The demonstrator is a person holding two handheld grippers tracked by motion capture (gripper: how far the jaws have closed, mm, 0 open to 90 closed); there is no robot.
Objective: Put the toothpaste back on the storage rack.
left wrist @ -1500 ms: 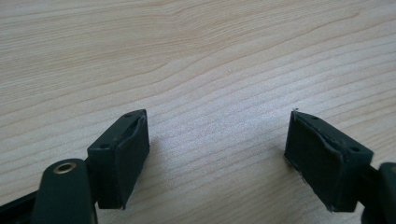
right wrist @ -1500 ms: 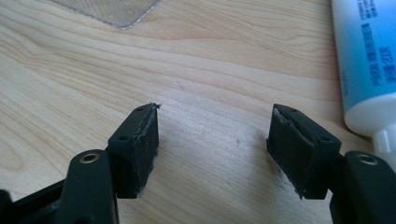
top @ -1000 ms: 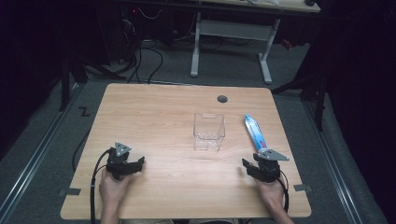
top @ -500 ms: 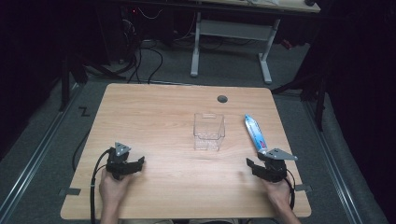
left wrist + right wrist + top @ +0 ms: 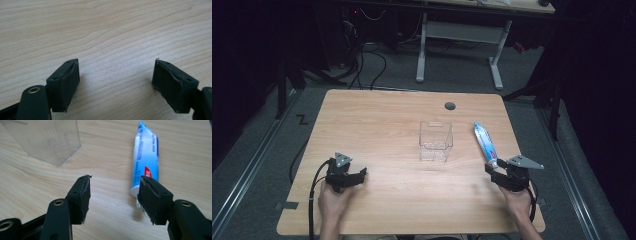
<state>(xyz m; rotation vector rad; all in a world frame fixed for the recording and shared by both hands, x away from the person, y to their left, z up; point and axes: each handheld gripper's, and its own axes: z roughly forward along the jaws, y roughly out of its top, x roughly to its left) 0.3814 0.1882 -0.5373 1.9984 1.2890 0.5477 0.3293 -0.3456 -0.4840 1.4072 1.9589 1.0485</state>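
Note:
A blue and white toothpaste tube [image 5: 486, 144] lies on the wooden table [image 5: 377, 125], right of a clear plastic box [image 5: 435, 141] that stands upright near the middle. My right gripper [image 5: 493, 175] is held just near of the tube's cap end, open and with nothing in it. In the right gripper view the tube [image 5: 146, 160] lies ahead, and its white cap is partly hidden behind the right-hand jaw of my right gripper [image 5: 113, 195]. The clear box [image 5: 47, 140] is at the upper left. My left gripper [image 5: 358, 176] rests open at the near left, with bare wood between its pads [image 5: 116, 80].
A round cable hole [image 5: 450, 106] sits near the table's far edge. Cables trail from both grippers over the near edge. On the dark floor beyond the table stands a white desk frame [image 5: 459, 35].
My right gripper has shifted a little to the right and lifted slightly, staying open. The left gripper, the tube and the box have not moved.

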